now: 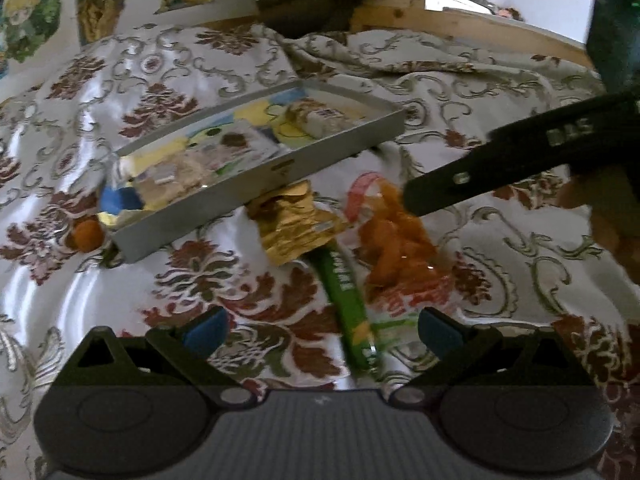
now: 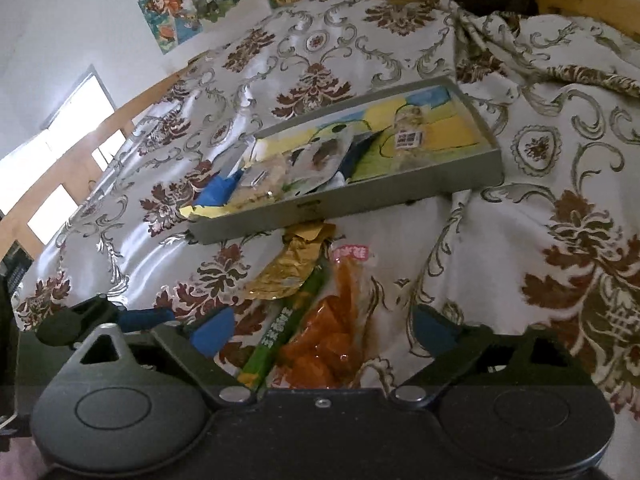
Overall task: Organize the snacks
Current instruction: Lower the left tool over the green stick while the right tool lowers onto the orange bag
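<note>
A grey tray (image 1: pixel 192 224) (image 2: pixel 360 204) lies on the bedspread with several snack packets inside. In front of it lie a crumpled gold packet (image 1: pixel 296 228) (image 2: pixel 288 272), a green stick packet (image 1: pixel 348 300) (image 2: pixel 288 320) and a clear bag of orange snacks (image 1: pixel 396 248) (image 2: pixel 332 336). My right gripper (image 2: pixel 324 332) is open and low over the orange bag and the green stick, which lie between its fingers with the pads clear of them. My left gripper (image 1: pixel 322 334) is open just short of the green stick, nothing between its pads. One right finger (image 1: pixel 460 178) reaches over the orange bag.
A small round orange snack (image 1: pixel 86 236) lies by the tray's near left corner. The floral bedspread (image 2: pixel 560 240) is rumpled into folds at the back right. A wooden bed frame (image 1: pixel 460 20), a wall with posters (image 2: pixel 192 0) and a window (image 2: pixel 60 148) lie beyond.
</note>
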